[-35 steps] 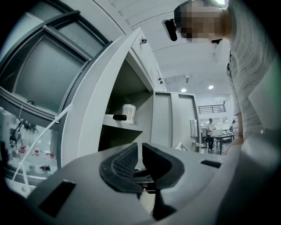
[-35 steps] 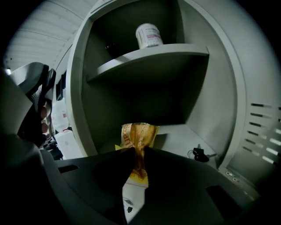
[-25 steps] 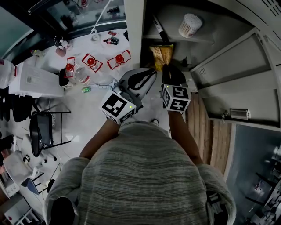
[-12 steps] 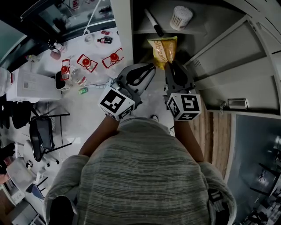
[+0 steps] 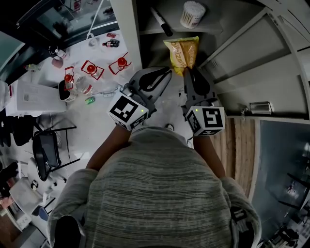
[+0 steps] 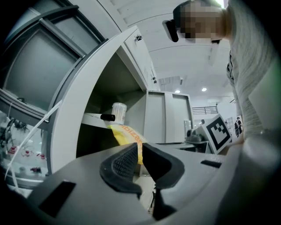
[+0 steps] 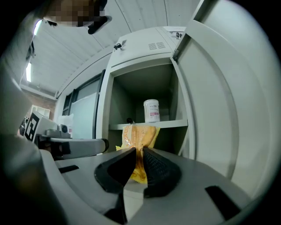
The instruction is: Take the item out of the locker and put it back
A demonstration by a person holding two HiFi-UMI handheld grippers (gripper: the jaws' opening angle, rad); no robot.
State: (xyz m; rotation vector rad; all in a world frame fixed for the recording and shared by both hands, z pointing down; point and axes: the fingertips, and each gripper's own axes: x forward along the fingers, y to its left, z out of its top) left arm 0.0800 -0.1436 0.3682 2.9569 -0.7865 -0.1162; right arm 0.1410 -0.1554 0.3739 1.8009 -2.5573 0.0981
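Observation:
A yellow snack bag (image 5: 183, 54) hangs in front of the open locker (image 5: 220, 46), pinched at its lower edge by my right gripper (image 5: 187, 71), which is shut on it. In the right gripper view the bag (image 7: 139, 137) stands upright between the pads, just below the locker shelf (image 7: 169, 124). My left gripper (image 5: 166, 73) sits beside it to the left, shut with nothing in it. In the left gripper view its jaws (image 6: 140, 147) meet, and the bag (image 6: 128, 133) shows beyond them.
On the shelf stand a white container (image 5: 192, 13) and a black marker (image 5: 160, 20). The locker door (image 7: 228, 101) hangs open on the right. At left is a white table (image 5: 104, 72) with red items and bottles, and a black chair (image 5: 46, 147) below it.
My right gripper has lifted the yellow bag up toward the shelf level, further toward the locker opening. The left gripper has barely moved.

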